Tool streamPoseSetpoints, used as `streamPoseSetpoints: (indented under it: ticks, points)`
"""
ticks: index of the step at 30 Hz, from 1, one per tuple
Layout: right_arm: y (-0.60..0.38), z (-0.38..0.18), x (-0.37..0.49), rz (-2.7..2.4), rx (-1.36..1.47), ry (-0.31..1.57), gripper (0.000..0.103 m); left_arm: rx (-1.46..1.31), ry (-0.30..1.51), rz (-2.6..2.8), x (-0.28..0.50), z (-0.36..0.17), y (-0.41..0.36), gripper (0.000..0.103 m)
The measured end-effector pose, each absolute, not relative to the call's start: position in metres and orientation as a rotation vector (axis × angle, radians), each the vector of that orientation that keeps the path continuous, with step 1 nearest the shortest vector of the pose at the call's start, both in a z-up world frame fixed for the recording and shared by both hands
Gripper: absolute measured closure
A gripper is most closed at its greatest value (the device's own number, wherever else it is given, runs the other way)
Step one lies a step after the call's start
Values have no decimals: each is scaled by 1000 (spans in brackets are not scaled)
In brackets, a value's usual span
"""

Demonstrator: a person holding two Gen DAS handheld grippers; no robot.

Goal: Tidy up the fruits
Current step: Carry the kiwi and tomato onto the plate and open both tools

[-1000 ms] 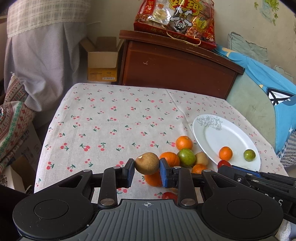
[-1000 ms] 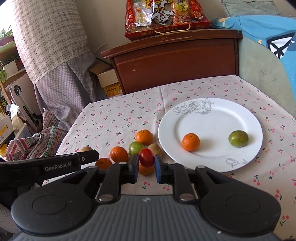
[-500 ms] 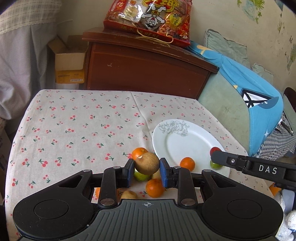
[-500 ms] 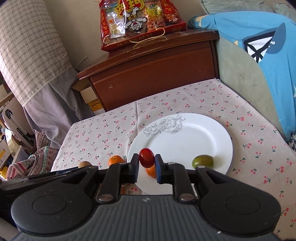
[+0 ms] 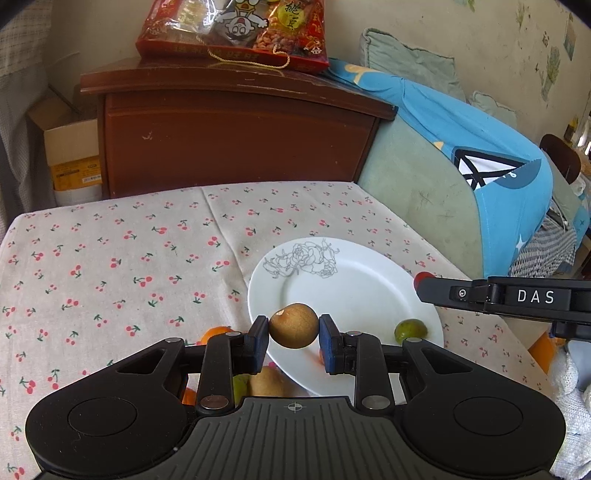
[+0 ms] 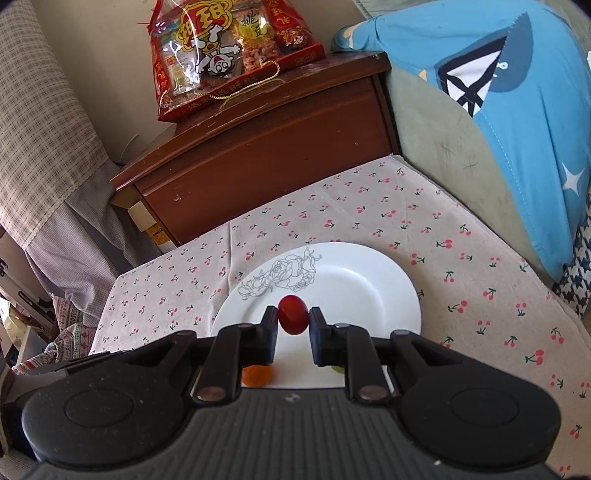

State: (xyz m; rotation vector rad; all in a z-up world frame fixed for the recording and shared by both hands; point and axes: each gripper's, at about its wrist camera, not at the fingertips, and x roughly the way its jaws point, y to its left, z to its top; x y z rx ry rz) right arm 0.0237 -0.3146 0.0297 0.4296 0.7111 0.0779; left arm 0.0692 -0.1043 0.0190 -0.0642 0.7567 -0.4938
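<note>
My left gripper (image 5: 293, 334) is shut on a round brown fruit (image 5: 293, 325), held above the near left rim of the white plate (image 5: 354, 280). A green fruit (image 5: 410, 330) lies on the plate's near right part. My right gripper (image 6: 292, 322) is shut on a small red fruit (image 6: 291, 314) over the plate (image 6: 351, 284). From the left wrist view that red fruit (image 5: 423, 277) peeks out beyond the right gripper's finger (image 5: 461, 293) at the plate's right edge. An orange fruit (image 6: 256, 374) shows under the right gripper.
Several loose fruits sit off the plate by its near left edge: an orange one (image 5: 216, 332), a brown one (image 5: 267, 382) and a green one (image 5: 240, 384). A dark wooden cabinet (image 5: 236, 136) with a red snack bag (image 5: 236, 29) stands behind the table; a sofa with a blue cloth (image 5: 472, 147) is right.
Both grippers have carried their fruits rightward, from above the loose pile to above the plate. The grips are unchanged.
</note>
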Motion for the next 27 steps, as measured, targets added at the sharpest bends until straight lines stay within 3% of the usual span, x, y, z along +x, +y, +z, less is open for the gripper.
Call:
streamPoseSetpoints:
  ticks: [14, 18, 21, 25, 27]
  points:
    - [-305, 3, 49, 74, 473, 797, 85, -95, 804, -490, 93, -5, -121, 76]
    - [-305, -1, 51, 64, 484, 806, 81, -104, 814, -493, 95, -10, -122, 76]
    - [-307, 0, 50, 57, 506, 802, 81, -99, 802, -496, 94, -8, -123, 74]
    - [-310, 3, 50, 50, 513, 786, 81, -105, 777, -496, 89, -1, -122, 56]
    - [-310, 6, 49, 54, 511, 775, 81, -113, 770, -498, 88, 4, -120, 56]
